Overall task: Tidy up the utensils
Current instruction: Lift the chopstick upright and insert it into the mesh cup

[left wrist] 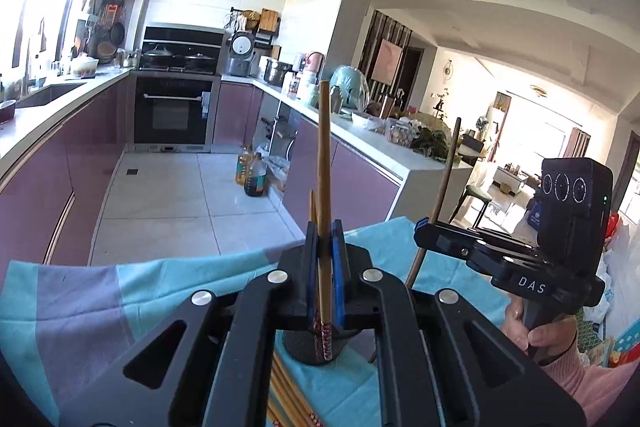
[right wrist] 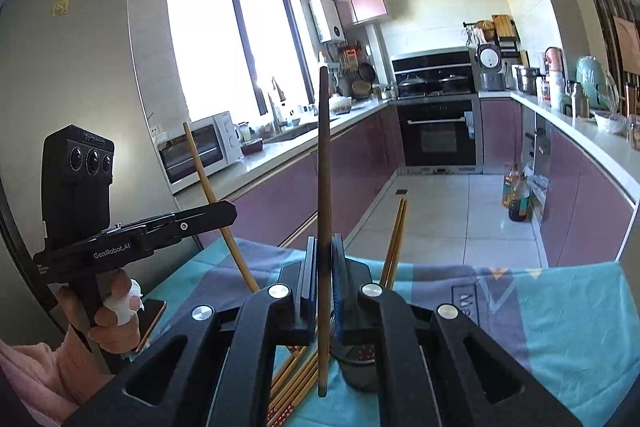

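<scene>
Left gripper (left wrist: 325, 239), lower centre of its own wrist view: jaws closed tight on a light-brown wooden chopstick (left wrist: 323, 147) that stands near upright, its red-patterned end hanging below the pads. Same gripper appears at the left of the right wrist view, held by a hand (right wrist: 116, 315) with a white wrap on one finger.

Right gripper (right wrist: 325, 255), lower centre of its own view: jaws closed on a darker brown wooden chopstick (right wrist: 323, 187), also near upright (tip reaching up against the window area). In the left wrist view this gripper sits at right, its chopstick tilted.

Black mesh cylindrical utensil holder (left wrist: 308, 347) stands just below the left gripper on a turquoise-and-grey cloth (left wrist: 80, 307) covering the counter; two chopsticks (right wrist: 394, 243) lean out of it in the right view. A loose bundle of light wooden chopsticks (right wrist: 292, 383) lies flat on the cloth, bottom centre, just beside the holder.
</scene>
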A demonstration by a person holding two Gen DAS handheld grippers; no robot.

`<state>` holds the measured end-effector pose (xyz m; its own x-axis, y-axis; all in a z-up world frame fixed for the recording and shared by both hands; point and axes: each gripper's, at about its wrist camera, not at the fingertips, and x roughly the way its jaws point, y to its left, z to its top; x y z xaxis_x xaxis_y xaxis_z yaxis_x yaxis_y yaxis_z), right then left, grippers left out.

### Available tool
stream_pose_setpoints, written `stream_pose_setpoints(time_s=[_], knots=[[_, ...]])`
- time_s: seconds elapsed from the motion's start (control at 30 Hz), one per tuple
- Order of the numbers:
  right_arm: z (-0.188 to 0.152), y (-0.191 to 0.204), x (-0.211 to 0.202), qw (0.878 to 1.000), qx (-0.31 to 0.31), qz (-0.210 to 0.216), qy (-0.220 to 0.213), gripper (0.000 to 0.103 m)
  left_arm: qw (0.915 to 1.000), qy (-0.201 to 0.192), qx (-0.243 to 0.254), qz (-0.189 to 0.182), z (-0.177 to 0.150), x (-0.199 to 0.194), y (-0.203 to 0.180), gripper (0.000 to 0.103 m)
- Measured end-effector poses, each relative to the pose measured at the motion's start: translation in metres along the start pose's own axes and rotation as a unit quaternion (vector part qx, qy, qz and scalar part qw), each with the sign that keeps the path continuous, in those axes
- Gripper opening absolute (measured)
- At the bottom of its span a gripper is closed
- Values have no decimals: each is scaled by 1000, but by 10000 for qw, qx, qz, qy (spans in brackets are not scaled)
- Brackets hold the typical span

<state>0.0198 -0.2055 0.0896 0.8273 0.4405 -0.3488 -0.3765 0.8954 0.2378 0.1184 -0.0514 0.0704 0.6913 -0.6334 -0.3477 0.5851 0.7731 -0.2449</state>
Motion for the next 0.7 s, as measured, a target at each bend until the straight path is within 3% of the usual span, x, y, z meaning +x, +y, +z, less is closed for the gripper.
stream_pose_setpoints(time_s=[0.2,0.37,0.7], knots=[[13,-6,0,9997,12,-68,-221,6,9999,-85,119,53,15,16,-14,7],[14,-14,11,9996,103,-168,-210,6,9995,61,244,214,18,39,-24,7],[-11,-32,47,9978,238,-420,465,6,9962,770,324,244,-4,83,-20,7]])
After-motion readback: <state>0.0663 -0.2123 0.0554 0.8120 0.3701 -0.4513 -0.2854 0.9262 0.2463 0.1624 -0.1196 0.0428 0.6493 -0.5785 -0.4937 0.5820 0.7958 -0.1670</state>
